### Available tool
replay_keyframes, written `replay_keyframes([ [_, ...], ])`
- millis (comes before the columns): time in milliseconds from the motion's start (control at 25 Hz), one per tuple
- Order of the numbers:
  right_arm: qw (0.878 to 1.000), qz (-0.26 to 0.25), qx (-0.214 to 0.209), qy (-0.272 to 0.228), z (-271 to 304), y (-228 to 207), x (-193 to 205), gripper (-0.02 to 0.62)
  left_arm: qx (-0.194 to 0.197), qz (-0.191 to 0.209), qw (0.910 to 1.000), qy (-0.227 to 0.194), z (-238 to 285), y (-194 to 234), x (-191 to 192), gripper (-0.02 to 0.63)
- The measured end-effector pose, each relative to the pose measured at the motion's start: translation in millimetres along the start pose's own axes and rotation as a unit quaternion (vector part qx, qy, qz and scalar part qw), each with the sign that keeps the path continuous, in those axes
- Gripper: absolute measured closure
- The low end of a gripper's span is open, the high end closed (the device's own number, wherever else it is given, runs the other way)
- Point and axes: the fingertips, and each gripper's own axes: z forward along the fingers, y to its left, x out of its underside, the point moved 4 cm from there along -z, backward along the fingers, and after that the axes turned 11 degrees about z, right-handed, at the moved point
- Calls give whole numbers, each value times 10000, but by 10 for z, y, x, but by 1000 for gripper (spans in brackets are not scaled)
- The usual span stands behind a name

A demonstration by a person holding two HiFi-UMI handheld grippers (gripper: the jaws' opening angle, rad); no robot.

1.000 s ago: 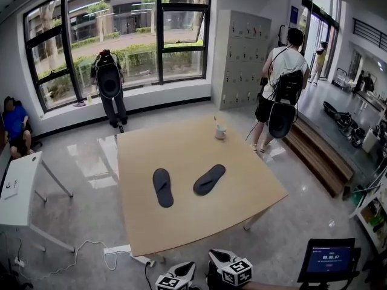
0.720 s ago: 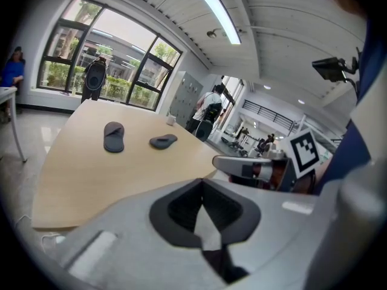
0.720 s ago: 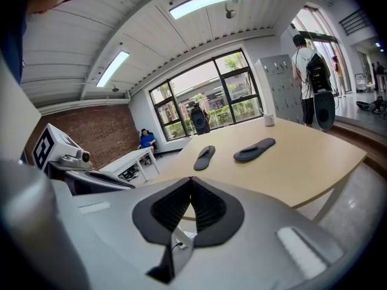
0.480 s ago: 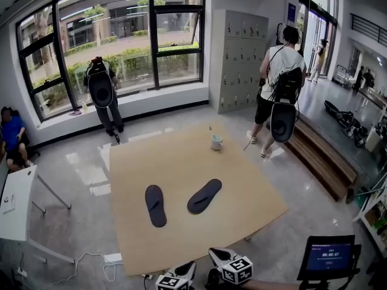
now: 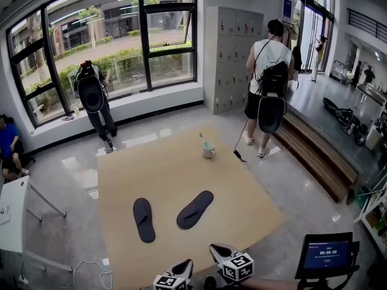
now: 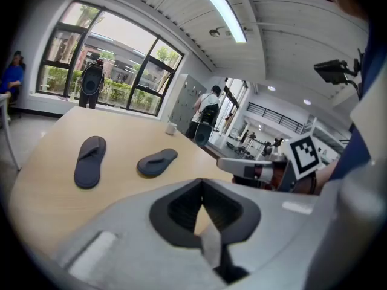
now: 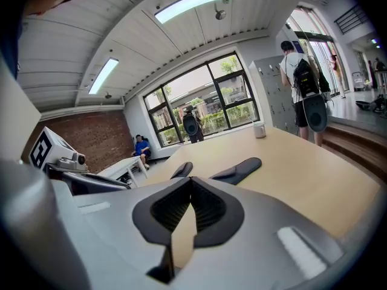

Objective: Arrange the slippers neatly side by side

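Note:
Two dark slippers lie on a light wooden table (image 5: 242, 186). The left slipper (image 5: 144, 220) (image 6: 90, 161) (image 7: 181, 170) points away, roughly straight. The right slipper (image 5: 195, 209) (image 6: 157, 162) (image 7: 237, 170) lies slanted, its toe turned to the right and away from the other. Both grippers hang at the table's near edge, short of the slippers. My left gripper (image 5: 183, 267) (image 6: 203, 212) is shut and holds nothing. My right gripper (image 5: 216, 251) (image 7: 185, 212) is shut and empty too.
A cup (image 5: 208, 149) stands at the table's far side. A person with a backpack (image 5: 267, 77) stands beyond the far right corner, another (image 5: 92, 95) by the windows. A white table (image 5: 12, 216) is at left, a wooden bench (image 5: 317, 156) at right, a screen (image 5: 327, 255) near right.
The head view has shifted: table and slippers sit lower and further left in the picture. The person at right has stepped left. Both grippers stay at the bottom edge, still shut.

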Motion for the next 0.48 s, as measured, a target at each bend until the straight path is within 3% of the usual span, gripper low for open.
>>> replay_keyframes([
  [280,9997,58,201,-130,121,-330,-257,584,-186,151,9996,177,76,250,-151,601],
  [360,9996,-159,170,-129,105,-360,-333,584,-207,207,9993,230,49,278,-200,601],
  [480,9960,-890,32,-112,156,-431,-562,584,-99,320,9993,161,166,373,-366,601],
])
